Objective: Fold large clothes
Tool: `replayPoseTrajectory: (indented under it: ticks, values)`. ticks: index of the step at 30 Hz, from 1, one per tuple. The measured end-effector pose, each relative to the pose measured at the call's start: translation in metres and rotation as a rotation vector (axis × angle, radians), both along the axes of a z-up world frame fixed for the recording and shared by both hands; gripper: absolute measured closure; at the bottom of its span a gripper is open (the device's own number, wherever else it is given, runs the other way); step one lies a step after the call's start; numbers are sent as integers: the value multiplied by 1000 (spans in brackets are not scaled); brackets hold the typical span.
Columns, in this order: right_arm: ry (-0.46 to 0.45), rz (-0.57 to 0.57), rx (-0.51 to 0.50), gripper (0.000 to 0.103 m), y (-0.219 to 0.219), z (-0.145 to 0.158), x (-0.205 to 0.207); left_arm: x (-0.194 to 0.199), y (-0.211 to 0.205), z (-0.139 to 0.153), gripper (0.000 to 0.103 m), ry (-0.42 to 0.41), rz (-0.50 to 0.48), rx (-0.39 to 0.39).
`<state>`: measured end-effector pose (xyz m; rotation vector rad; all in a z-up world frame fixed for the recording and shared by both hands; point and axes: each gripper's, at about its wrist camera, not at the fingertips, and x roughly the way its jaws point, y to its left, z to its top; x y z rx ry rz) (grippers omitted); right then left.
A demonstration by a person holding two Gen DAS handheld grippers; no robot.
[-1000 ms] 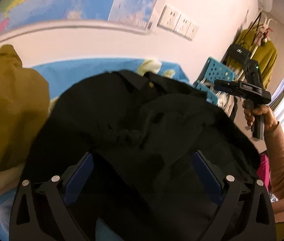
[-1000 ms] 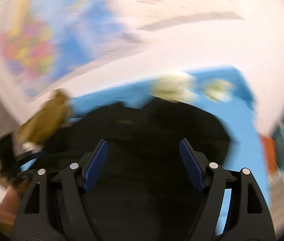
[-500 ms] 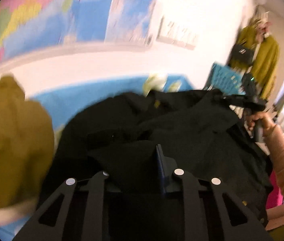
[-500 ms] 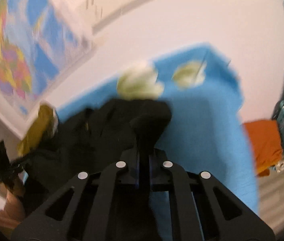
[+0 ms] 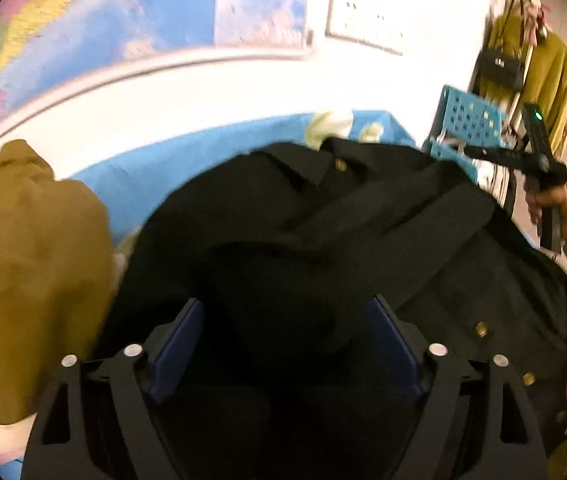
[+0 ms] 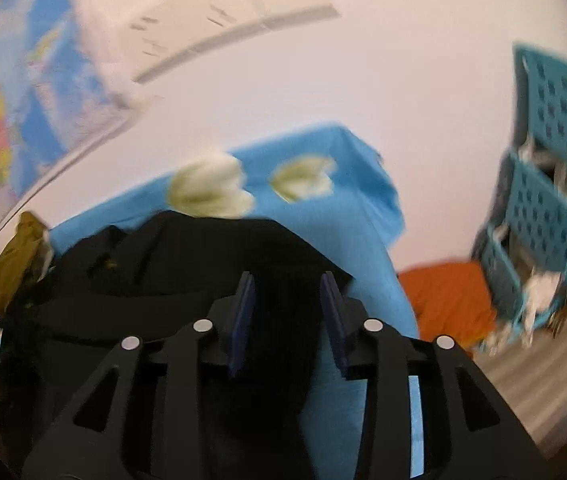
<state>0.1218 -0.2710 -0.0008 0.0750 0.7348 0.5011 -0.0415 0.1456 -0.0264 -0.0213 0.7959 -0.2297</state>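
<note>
A large black coat with gold buttons [image 5: 363, 216] lies bunched on the table under a blue floral cloth [image 5: 131, 172]. My left gripper [image 5: 283, 320] is open, its blue pads [image 5: 179, 340] on either side of a fold of the coat. My right gripper [image 6: 287, 304] is partly open over the coat's right edge [image 6: 203, 264], black cloth between its pads [image 6: 243, 316]. It also shows in the left wrist view [image 5: 523, 156], hand-held at the coat's far right.
A mustard garment [image 5: 31, 272] is heaped at the table's left. Blue plastic baskets [image 6: 543, 184] stand to the right, an orange cloth [image 6: 443, 300] on the floor beside them. A map [image 5: 103, 20] hangs on the wall behind. Mustard clothes and a black bag [image 5: 523, 64] hang far right.
Both grippers were shut on coat fabric half a second ago and have opened now. The coat has spread flatter across the table.
</note>
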Motion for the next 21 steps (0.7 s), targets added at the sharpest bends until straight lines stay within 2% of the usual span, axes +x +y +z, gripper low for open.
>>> replayPoseTrajectory:
  ticks: [2,5,8,11,12,14,16,18,21]
  values:
    - [-31,128,-20,60,27,7,-17,-1,1,4,18,-6,8,-21]
    - [-18,275,-49,60,68,-1,-29,9,-7,-3,20,26,26,5]
    - [42,335,-120,60,97,-27,-26,22,-18,-23,29,127,37,57]
    - [104,323,-211,61,106,-55,-19,26,-24,-36,26,164,35,97]
    - [105,327,-209,61,107,-56,-20,26,-24,-35,26,169,33,102]
    - [128,339,-193,58,102,-49,-19,22,-22,-23,26,144,29,97]
    - [88,362,-167,56,99,-30,-17,17,-16,-2,22,87,20,80]
    - [62,354,-150,52,101,-14,-11,15,-8,27,17,7,4,31]
    - [72,342,-113,52,112,-1,18,32,-6,56,15,-53,19,48]
